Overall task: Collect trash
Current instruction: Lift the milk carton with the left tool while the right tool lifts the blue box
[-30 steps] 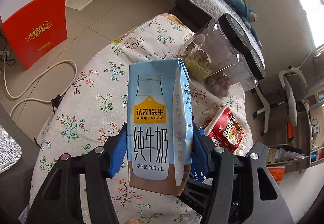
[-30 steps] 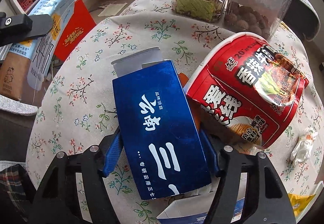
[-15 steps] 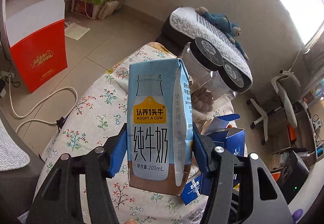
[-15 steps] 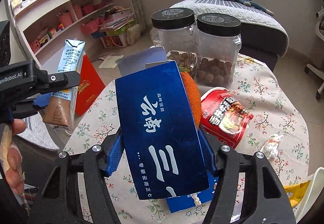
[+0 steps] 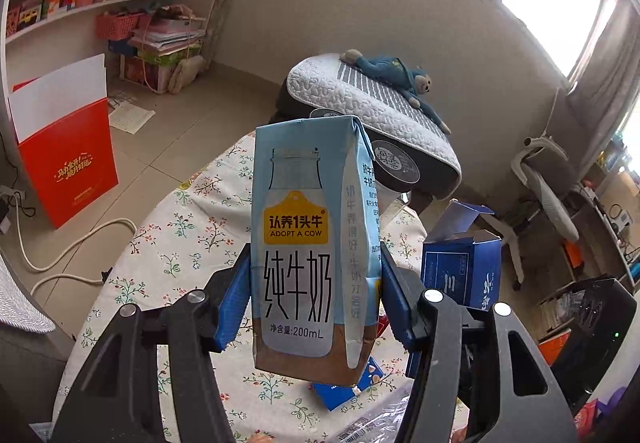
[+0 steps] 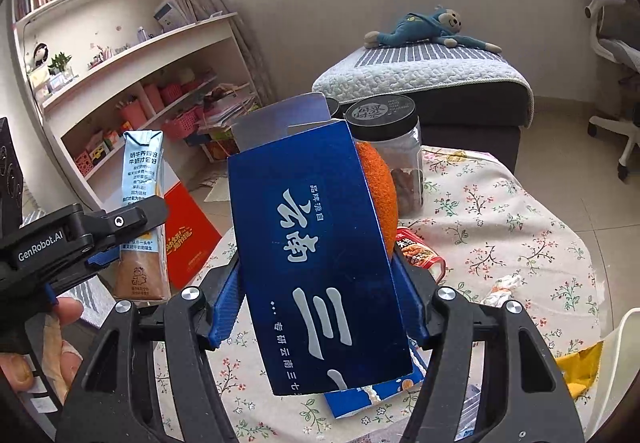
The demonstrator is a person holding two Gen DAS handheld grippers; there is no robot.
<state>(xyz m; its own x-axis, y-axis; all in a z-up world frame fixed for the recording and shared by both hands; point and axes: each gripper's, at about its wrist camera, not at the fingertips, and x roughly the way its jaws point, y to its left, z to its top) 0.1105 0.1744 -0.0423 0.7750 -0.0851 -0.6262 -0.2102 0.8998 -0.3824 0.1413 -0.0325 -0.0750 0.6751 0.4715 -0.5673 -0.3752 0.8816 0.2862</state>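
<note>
While the left claw (image 5: 314,303) is squeezing the tall light-blue milk carton (image 5: 312,243) upright, the right claw (image 6: 320,307) is gripping the long dark-blue cardboard box (image 6: 316,255) lengthwise

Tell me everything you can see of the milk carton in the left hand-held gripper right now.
The milk carton is a small paperboard brick, pale blue with a brown base, printed with a white bottle shape, a yellow "ADOPT A COW" badge, large black characters and "200mL". It stands upright, clear above the floral tablecloth, clamped low on its two sides by the blue pads of the left hand-held gripper. Its top is folded shut; the side shows slight creasing. Nothing else touches it.
</note>
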